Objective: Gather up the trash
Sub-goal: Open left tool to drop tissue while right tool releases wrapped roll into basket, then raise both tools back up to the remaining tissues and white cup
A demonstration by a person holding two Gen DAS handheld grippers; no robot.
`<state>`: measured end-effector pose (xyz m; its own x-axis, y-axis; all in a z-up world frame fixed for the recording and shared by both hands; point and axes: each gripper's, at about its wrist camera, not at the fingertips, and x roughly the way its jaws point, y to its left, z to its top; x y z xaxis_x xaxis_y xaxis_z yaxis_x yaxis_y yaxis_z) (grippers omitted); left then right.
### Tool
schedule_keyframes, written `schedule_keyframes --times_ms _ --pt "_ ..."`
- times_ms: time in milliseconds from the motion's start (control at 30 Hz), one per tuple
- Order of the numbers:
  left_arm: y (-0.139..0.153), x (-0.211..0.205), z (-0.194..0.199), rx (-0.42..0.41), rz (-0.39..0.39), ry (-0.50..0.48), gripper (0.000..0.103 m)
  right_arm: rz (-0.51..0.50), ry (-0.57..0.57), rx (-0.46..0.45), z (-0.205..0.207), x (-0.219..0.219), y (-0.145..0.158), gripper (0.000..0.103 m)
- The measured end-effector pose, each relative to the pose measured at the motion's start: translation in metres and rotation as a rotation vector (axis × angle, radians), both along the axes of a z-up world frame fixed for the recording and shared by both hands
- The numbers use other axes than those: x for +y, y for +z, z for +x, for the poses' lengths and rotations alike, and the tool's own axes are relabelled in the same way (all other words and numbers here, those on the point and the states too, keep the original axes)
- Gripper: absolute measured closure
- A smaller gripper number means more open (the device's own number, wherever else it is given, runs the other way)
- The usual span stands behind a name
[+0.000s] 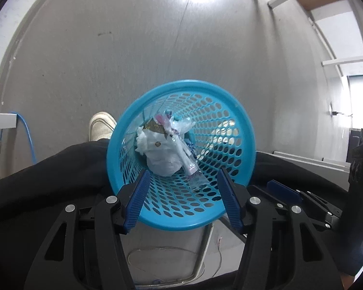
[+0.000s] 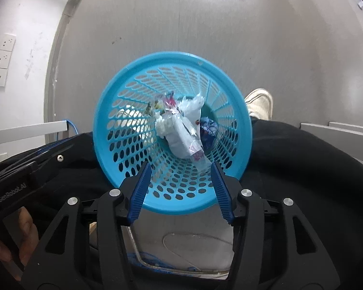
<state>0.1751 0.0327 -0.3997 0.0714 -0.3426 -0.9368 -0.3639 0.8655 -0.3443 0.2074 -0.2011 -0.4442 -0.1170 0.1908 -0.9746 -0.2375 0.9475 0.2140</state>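
I have the left gripper (image 1: 182, 195) and right gripper (image 2: 179, 188) both spread and empty, hanging over the blue basket (image 2: 109, 130) so anything released falls in. The trash (image 1: 167, 147) lies crumpled at its bottom.

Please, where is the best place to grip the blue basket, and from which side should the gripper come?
Probably the rim of the blue basket, from above, one finger inside and one outside. The wall is thin, perforated and flares upward; the trash lies deep, so the rim is free.
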Motion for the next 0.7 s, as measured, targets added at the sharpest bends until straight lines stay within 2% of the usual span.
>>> schedule_keyframes --times_ms 300,467,533,700 --pt "0.063 0.000 -0.029 -0.172 0.111 -0.015 0.046 0.044 0.051 -0.149 -0.023 0.000 0.056 0.043" --pt "0.086 -0.001 -0.046 -0.230 0.108 -0.024 0.045 0.094 0.072 -0.223 -0.043 -0.006 0.087 0.040" --pt "0.092 -0.007 -0.051 -0.246 0.102 -0.061 0.045 0.100 0.077 -0.248 -0.047 -0.009 0.096 0.035" --pt "0.118 -0.019 -0.073 -0.303 0.130 -0.106 0.043 0.141 0.095 -0.302 -0.068 -0.022 0.126 0.032"
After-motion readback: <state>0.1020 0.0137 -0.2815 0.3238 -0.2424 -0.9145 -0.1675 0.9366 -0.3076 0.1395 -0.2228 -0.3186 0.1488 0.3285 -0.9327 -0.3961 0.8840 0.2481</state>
